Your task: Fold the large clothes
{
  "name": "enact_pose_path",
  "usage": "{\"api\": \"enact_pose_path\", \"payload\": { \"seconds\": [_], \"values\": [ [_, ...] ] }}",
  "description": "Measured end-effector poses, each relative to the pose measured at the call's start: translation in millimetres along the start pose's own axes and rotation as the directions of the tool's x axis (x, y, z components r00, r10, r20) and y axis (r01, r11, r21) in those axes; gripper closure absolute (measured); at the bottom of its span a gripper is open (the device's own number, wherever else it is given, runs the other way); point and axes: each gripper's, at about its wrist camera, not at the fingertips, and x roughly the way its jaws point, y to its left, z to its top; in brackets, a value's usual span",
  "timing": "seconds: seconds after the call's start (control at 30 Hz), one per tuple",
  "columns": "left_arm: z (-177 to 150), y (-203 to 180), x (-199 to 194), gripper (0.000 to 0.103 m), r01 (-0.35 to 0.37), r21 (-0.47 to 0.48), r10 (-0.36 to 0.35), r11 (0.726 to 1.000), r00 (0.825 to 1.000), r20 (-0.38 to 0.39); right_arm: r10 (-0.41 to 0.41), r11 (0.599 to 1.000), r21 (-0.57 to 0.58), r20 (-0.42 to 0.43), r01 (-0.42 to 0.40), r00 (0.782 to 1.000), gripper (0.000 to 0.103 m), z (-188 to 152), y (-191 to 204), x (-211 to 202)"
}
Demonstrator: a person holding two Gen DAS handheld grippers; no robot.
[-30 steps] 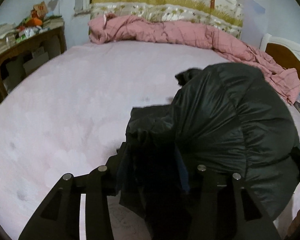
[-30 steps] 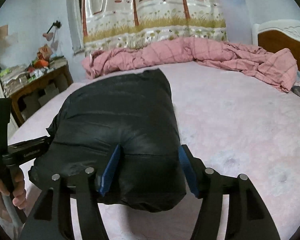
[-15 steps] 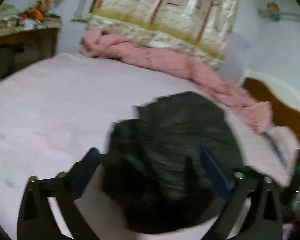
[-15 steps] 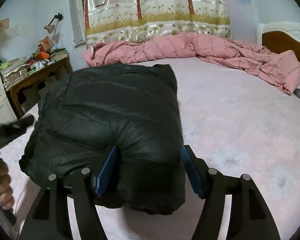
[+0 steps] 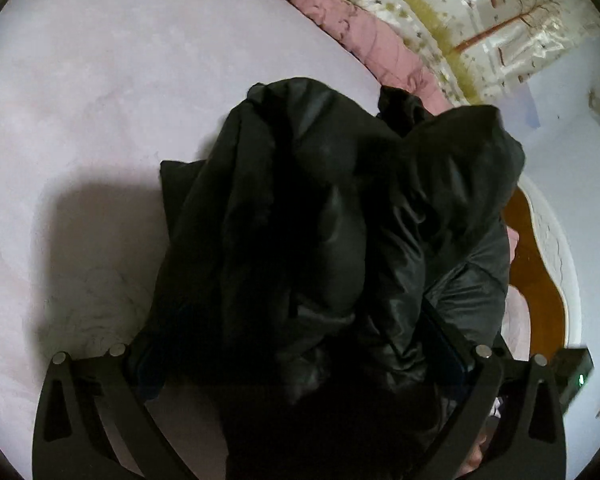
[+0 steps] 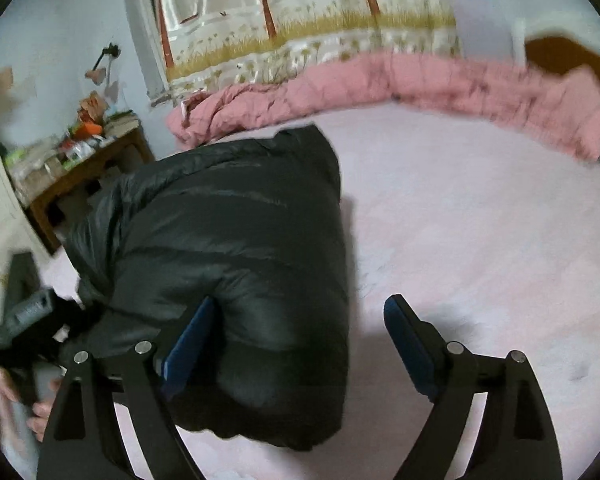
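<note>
Because both grips are off, the folded black puffer jacket (image 6: 236,264) on the pink bed sheet (image 6: 480,240) can spring apart. Right gripper (image 6: 296,344) is opening, its right pad clear at four o'clock; left gripper (image 5: 300,360) gapes wide astride the jacket's near end at six o'clock, pressing nothing.

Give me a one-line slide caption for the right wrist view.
Right gripper with jaws opening around the near end of a folded black puffer jacket on a pink bed.

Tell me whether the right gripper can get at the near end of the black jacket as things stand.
Probably yes. The right gripper has its jaws opening, the jacket bulges between them, only the left pad near it, and nothing covers that end on the bed.
</note>
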Motion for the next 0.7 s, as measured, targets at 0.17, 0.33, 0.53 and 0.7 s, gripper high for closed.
{"api": "enact_pose_path", "payload": {
  "seconds": [0.17,0.33,0.53,0.7],
  "values": [
    [-3,-6,0,0.000,0.009,0.035,-0.008,0.999,0.999,-0.032,0.223,0.973,0.104,-0.171,-0.208,0.960,0.011,-3,-19,38],
    [-6,-9,-4,0.042,0.057,0.040,-0.057,0.998,0.998,-0.006,0.161,0.987,0.024,-0.136,-0.159,0.977,0.042,-7,-7,33],
    [-18,-50,-22,0.068,-0.035,0.232,0.014,0.972,0.995,0.094,0.001,0.987,-0.159,-0.044,-0.008,0.999,0.064,-7,32,0],
    [-24,-81,-26,0.071,-0.008,0.341,-0.031,0.940,0.994,0.109,-0.061,0.983,-0.169,0.031,0.065,0.998,0.067,4,31,-37]
  ]
}}
